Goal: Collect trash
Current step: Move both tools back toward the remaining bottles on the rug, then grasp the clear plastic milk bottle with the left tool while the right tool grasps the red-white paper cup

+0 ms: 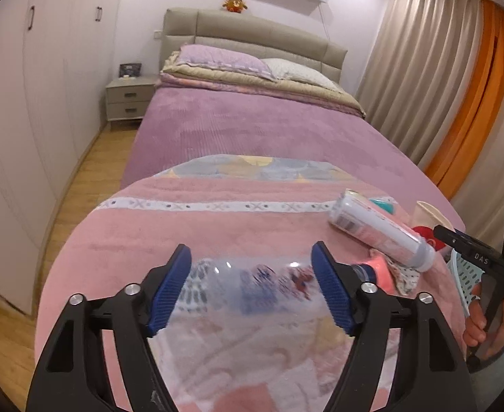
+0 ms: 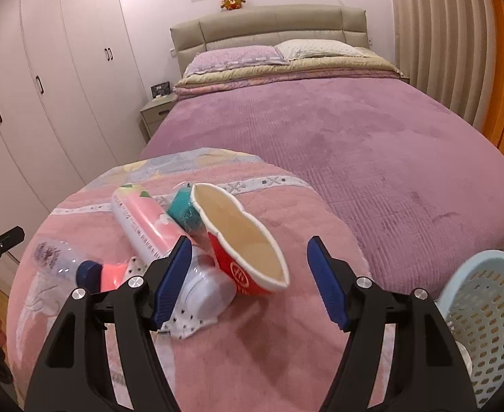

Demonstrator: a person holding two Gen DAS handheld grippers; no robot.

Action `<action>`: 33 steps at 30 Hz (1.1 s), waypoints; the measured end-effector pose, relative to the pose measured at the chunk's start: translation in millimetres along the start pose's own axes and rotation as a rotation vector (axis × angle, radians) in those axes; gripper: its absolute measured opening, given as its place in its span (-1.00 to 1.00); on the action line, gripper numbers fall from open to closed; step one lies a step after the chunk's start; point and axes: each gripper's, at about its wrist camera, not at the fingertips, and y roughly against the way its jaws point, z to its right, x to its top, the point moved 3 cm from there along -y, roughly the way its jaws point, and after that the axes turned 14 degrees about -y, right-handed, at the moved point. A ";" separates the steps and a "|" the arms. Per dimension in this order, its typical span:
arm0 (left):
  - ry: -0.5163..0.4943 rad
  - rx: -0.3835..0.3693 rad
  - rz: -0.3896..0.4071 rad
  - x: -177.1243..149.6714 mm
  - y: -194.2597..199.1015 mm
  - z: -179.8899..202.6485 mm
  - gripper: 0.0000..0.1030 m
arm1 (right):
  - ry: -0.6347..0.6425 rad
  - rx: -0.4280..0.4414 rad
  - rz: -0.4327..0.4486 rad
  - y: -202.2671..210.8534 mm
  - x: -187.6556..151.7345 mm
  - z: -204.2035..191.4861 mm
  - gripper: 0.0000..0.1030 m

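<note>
Trash lies on a pink blanket (image 1: 142,240) at the foot of the bed. A clear plastic bottle (image 1: 252,281) with a blue cap (image 1: 363,270) lies crosswise under my left gripper (image 1: 257,292), which is open, its blue pads (image 1: 171,292) not pressing on the bottle. My right gripper (image 2: 250,279) is open around a crushed red paper cup (image 2: 248,257) that rests on the blanket. Left of the cup lie a pink-and-white bottle (image 2: 145,226), a teal wrapper (image 2: 183,211), a pink scrap (image 2: 113,276) and a dotted white wrapper (image 2: 183,328).
A pale blue perforated basket (image 2: 485,312) stands at the right, beside the bed. A hand (image 1: 475,326) holds the right gripper's handle. The purple bedspread (image 2: 355,144) runs back to pillows and headboard. White wardrobes (image 2: 46,86) and a nightstand (image 1: 130,101) line the left.
</note>
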 end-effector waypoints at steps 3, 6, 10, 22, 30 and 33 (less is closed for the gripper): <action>0.018 -0.012 -0.034 2.4 -17.5 -14.5 0.49 | -0.002 -0.007 -0.024 -12.6 1.7 -0.4 -0.26; 0.047 -0.071 -0.060 0.4 -31.6 -18.2 0.49 | 0.004 -0.011 -0.014 -15.0 1.7 -0.3 -0.40; 0.052 -0.140 -0.090 -7.6 -40.7 -13.0 0.45 | 0.014 -0.013 0.009 -7.6 -1.2 2.9 -0.46; -0.048 -0.234 -0.110 -53.1 16.8 38.1 0.43 | 0.012 0.015 0.086 52.4 -13.9 9.3 -0.47; -0.133 -0.334 -0.108 -83.1 49.1 98.6 0.44 | -0.016 0.045 0.098 88.5 -33.7 17.3 -0.52; -0.179 -0.345 -0.107 -84.3 57.7 117.0 0.44 | -0.032 0.055 0.096 96.3 -40.8 20.1 -0.54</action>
